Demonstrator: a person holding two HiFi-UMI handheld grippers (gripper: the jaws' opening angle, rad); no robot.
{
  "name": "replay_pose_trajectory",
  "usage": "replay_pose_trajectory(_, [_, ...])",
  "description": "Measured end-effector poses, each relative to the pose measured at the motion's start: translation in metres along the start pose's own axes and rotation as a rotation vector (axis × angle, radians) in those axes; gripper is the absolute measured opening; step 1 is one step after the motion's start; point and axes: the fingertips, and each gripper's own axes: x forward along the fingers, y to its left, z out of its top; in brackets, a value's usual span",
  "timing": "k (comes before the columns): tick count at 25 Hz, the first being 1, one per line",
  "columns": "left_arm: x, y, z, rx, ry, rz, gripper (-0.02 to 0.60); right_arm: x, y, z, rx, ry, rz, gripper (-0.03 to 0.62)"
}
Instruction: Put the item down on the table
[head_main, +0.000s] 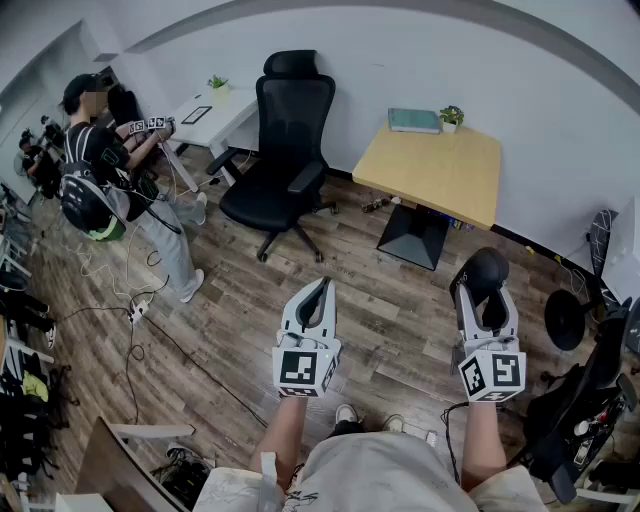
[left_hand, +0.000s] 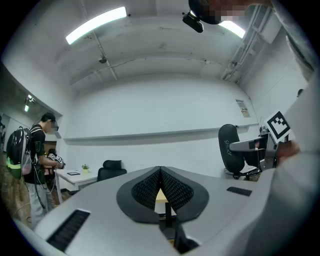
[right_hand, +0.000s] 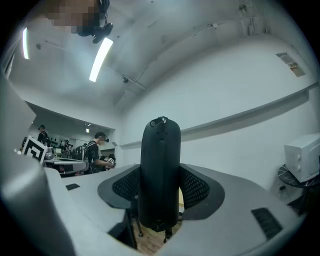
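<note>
A black, oblong zippered case (right_hand: 160, 170) is gripped upright in the right gripper (head_main: 487, 300); the yellow table (head_main: 440, 170) is seen at eleven o'clock of it.

A black office chair (head_main: 285, 140) and light wooden table (head_main: 440, 170) stand on plank floor (head_main: 380, 300) beside white wall (head_main: 400, 60).

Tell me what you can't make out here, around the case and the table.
The black case's lower end: right gripper view, buried between the jaws of the right gripper.
The table: left gripper view, only a sliver past the shut left gripper.
The book: head view, cover too small to read.
</note>
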Motion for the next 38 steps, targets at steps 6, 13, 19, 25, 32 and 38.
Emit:
replay_pose_trajectory(6, [-0.011, 0.030, -0.002, -0.003, -0.004, 0.011, 0.008, 0.012, 0.030, -0.007, -0.003, 0.011, 0.011, 0.253])
replay_pose_trajectory(13, [-0.026, 0.071, -0.012, 0.007, -0.006, 0.043, 0.008, 0.033, 0.072, -0.021, -0.033, 0.035, 0.046, 0.255])
replay_pose_trajectory(19, [-0.035, 0.102, -0.023, 0.005, -0.001, 0.050, 0.008, 0.044, 0.099, -0.034, -0.052, 0.057, 0.041, 0.255])
replay_pose_trajectory(25, [-0.028, 0.115, -0.032, -0.010, 0.012, 0.045, 0.008, 0.054, 0.104, -0.041, -0.057, 0.090, 0.031, 0.255])
replay_pose_trajectory(32, [0.010, 0.110, -0.040, -0.006, 0.015, 0.035, 0.008, 0.083, 0.080, -0.053, -0.061, 0.095, 0.021, 0.255])
replay_pose_trajectory(38, [0.072, 0.102, -0.035, 0.029, 0.011, 0.026, 0.008, 0.124, 0.036, -0.056, -0.036, 0.083, 0.006, 0.255])
